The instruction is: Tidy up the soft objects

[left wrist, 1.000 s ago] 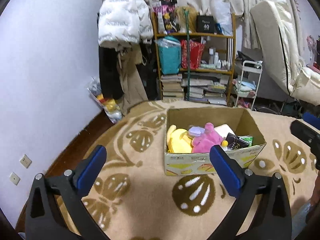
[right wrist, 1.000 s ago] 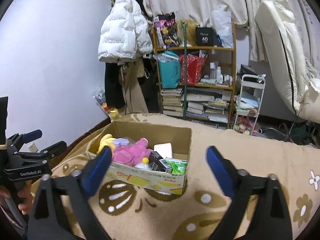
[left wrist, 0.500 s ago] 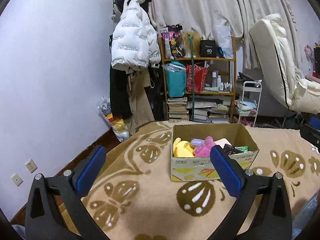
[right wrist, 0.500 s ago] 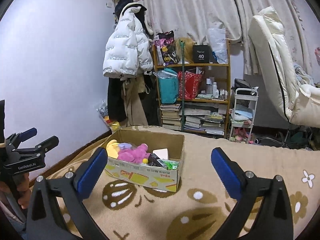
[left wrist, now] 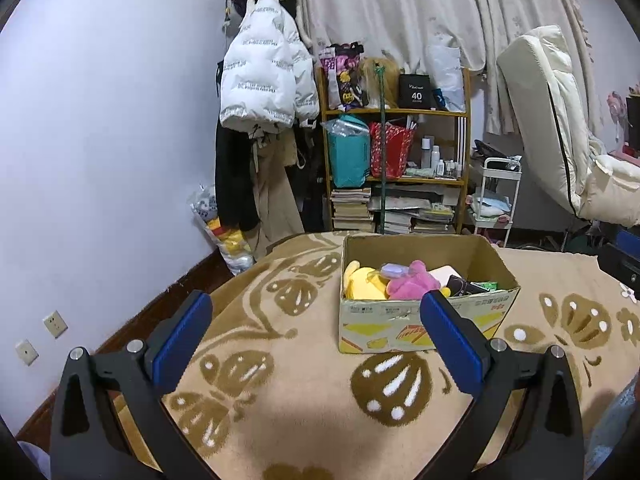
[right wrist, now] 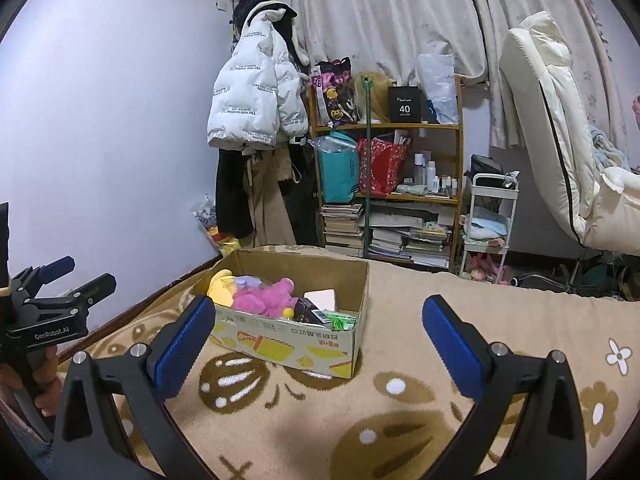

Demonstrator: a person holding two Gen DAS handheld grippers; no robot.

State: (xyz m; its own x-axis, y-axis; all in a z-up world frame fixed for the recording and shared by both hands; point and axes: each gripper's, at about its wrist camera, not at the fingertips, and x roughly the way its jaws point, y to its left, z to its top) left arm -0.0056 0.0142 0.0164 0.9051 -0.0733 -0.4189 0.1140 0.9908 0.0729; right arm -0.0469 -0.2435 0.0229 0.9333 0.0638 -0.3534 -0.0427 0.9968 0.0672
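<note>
Cardboard box (left wrist: 424, 320) sits upright, open top, on the patterned blanket (left wrist: 280, 360), long axis running left to right across the bed. Inside: yellow plush (left wrist: 362, 286) at the left end, pink plush (left wrist: 410, 282) beside it, small packets at right. Left tool (left wrist: 316, 312) released, holding nothing, short of the box. Right tool (right wrist: 316, 316) likewise spread wide, empty.
</note>
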